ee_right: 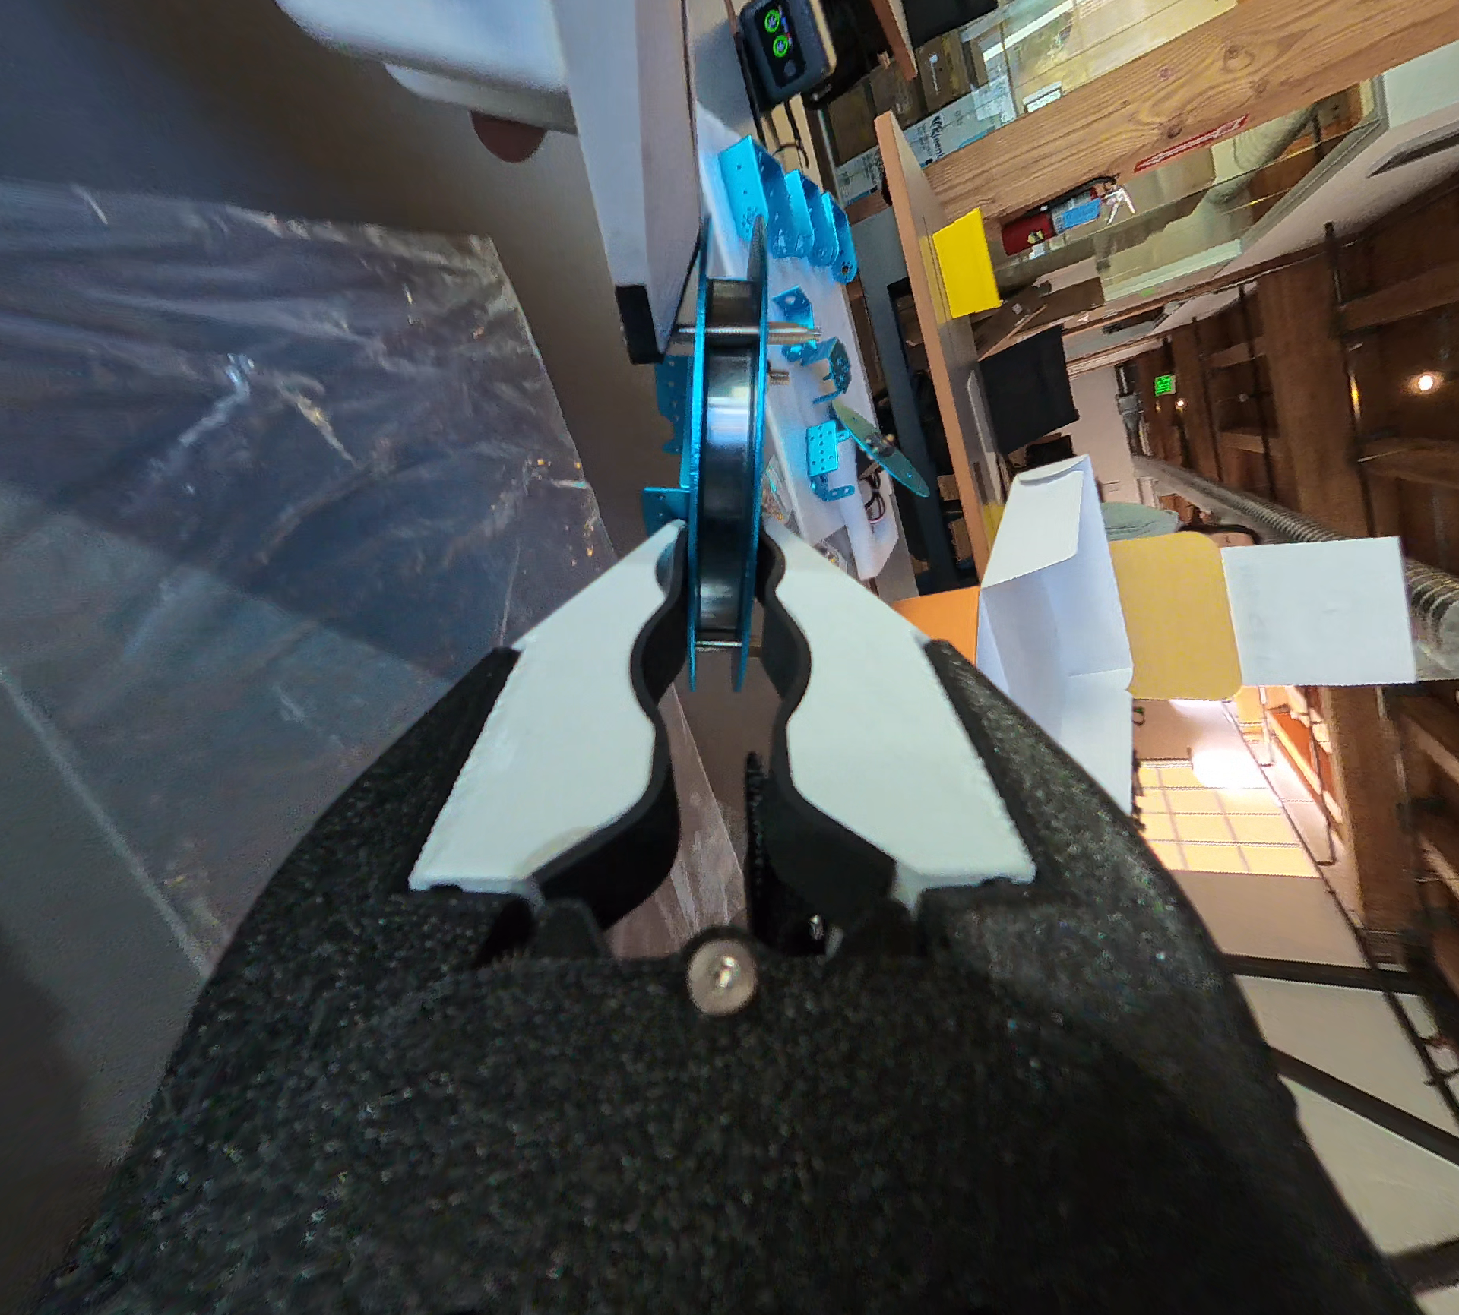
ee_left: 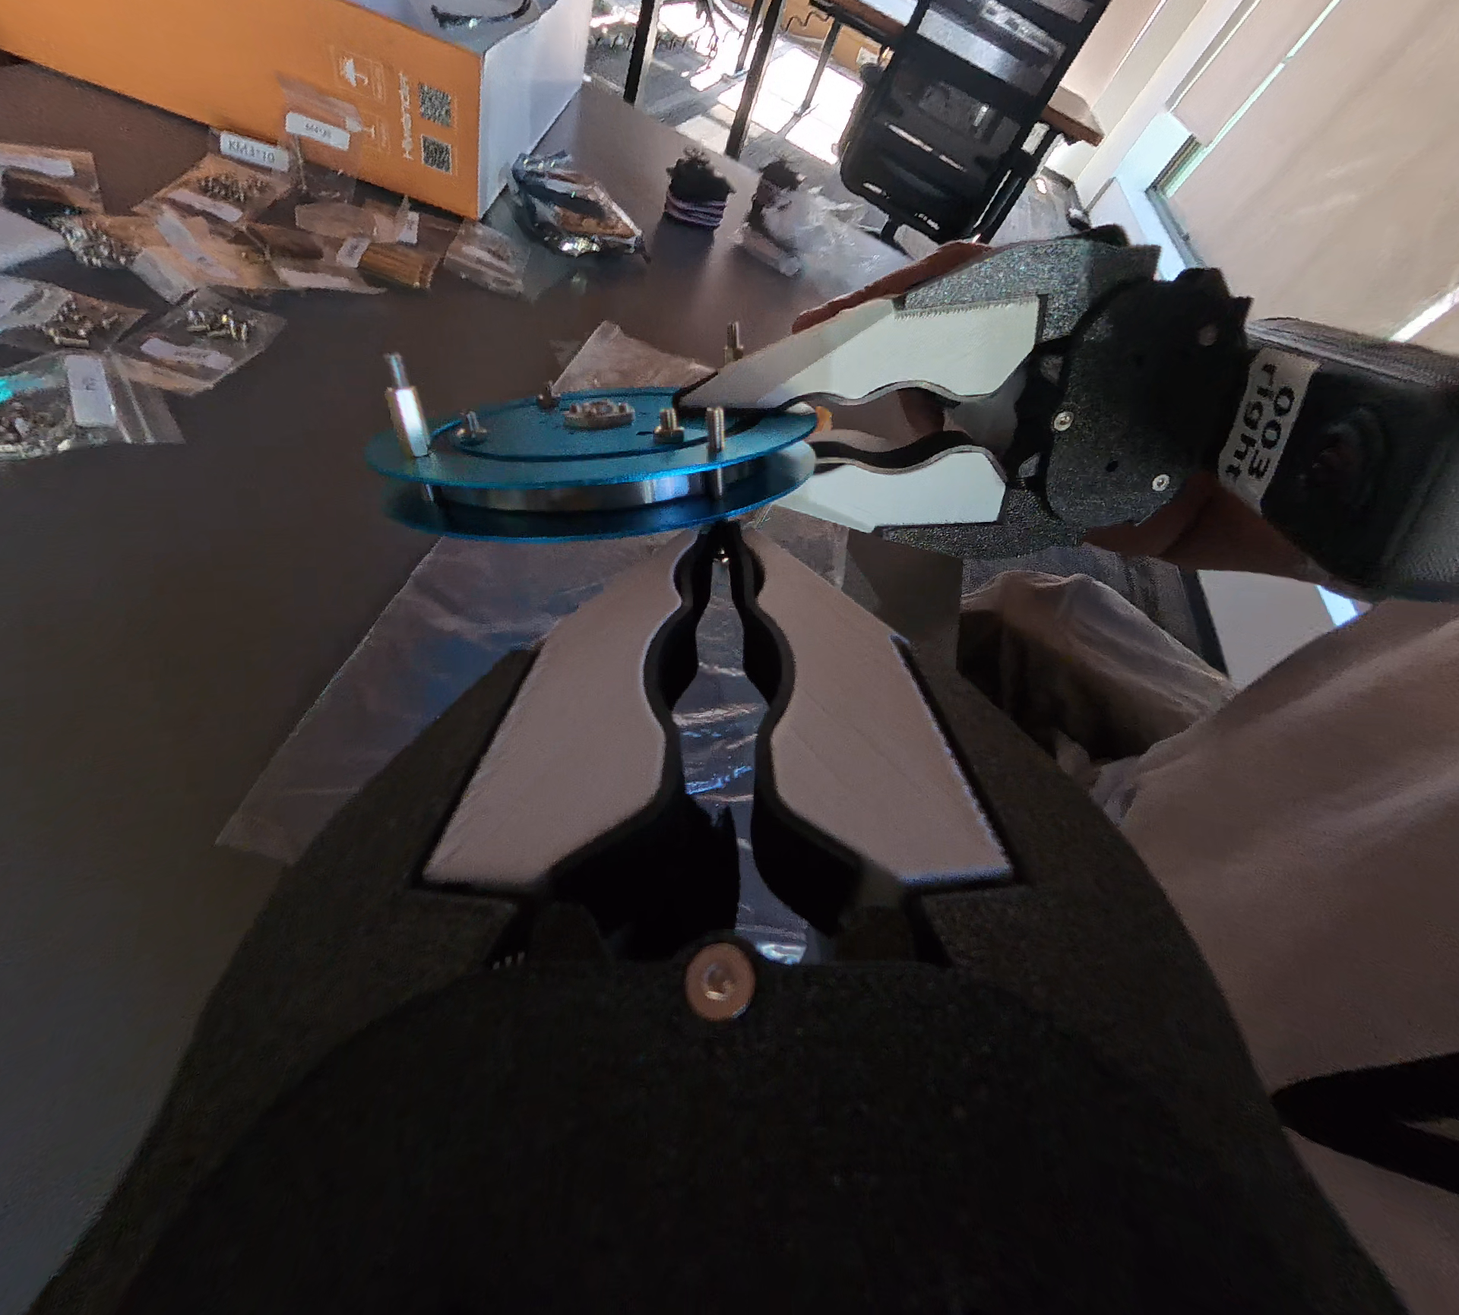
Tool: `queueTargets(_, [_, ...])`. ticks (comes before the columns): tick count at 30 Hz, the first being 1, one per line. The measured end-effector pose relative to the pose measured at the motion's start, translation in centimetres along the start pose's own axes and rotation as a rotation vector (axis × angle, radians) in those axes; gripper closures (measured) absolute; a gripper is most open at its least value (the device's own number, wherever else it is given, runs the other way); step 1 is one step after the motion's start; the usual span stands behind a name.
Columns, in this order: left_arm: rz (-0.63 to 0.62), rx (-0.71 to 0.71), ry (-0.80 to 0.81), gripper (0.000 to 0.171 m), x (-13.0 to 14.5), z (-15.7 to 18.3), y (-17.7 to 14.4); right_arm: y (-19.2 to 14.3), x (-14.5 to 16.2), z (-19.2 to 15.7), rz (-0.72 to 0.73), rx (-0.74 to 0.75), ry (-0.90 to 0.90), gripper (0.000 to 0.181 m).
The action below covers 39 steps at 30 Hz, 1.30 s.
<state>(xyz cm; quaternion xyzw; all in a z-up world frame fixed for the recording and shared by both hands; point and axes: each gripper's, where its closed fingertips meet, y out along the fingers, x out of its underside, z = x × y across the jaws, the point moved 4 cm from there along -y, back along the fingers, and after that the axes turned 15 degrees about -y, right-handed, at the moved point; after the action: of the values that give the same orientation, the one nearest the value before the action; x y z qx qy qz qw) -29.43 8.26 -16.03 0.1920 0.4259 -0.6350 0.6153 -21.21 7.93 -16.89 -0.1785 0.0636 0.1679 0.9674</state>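
Observation:
A blue disc assembly (ee_left: 505,444), two blue metal discs with a silvery ring between them, is held in the air above the dark table (ee_left: 237,567). Screws and a hex standoff (ee_left: 404,417) stick up from its top. My right gripper (ee_left: 750,436) comes in from the right and is shut on the assembly's rim, one finger above and one below. In the right wrist view the right gripper (ee_right: 720,551) clamps both discs (ee_right: 722,425) edge-on. My left gripper (ee_left: 722,539) sits under the assembly, tips pinched on a thin screw end below the lower disc. Its white finger (ee_right: 600,93) shows in the right wrist view.
Several small bags of screws (ee_left: 197,251) and an orange and white box (ee_left: 237,38) lie at the back left. A clear plastic bag (ee_left: 489,614) lies under the grippers. Blue brackets (ee_right: 789,211), a small device with green lights (ee_right: 785,34) and an open white box (ee_right: 1050,590) lie beyond. The tips of one gripper are about 5 cm away from the tips of the other.

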Motion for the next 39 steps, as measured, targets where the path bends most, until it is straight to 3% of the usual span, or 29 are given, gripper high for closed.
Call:
queueTargets(7, [-0.073, -0.055, -0.049, 0.169, 2.1, -2.4, 1.9, 1.5, 1.5, -2.5, -0.043, -0.003, -0.096, 0.168])
queueTargets(18, [-0.132, -0.166, -0.003, 0.169, 4.8, -3.9, 1.7, 2.2, 0.6, -5.8, -0.051, -0.024, -0.149, 0.166])
queueTargets(23, [-0.130, -0.152, -0.008, 0.169, 4.9, -3.7, 1.8, -0.3, -1.3, -5.0, 0.175, -0.265, 0.151, 0.139])
queueTargets(26, [-0.131, -0.147, -0.005, 0.169, 4.9, -3.6, 1.8, -1.6, -2.1, -2.2, 0.375, -0.472, 0.471, 0.150])
queueTargets(30, [-0.131, -0.147, -0.003, 0.169, 5.0, -3.5, 1.8, 0.5, -1.2, -0.3, 0.500, -0.786, 0.830, 0.158])
queueTargets(32, [-0.129, -0.143, -0.006, 0.169, 4.9, -3.5, 1.8, 1.6, -0.9, -0.7, 0.520, -0.876, 0.902, 0.159])
queueTargets(39, [-0.130, -0.140, -0.008, 0.169, 5.0, -3.5, 1.8, 3.1, -0.7, -1.8, 0.495, -0.936, 0.904, 0.165])
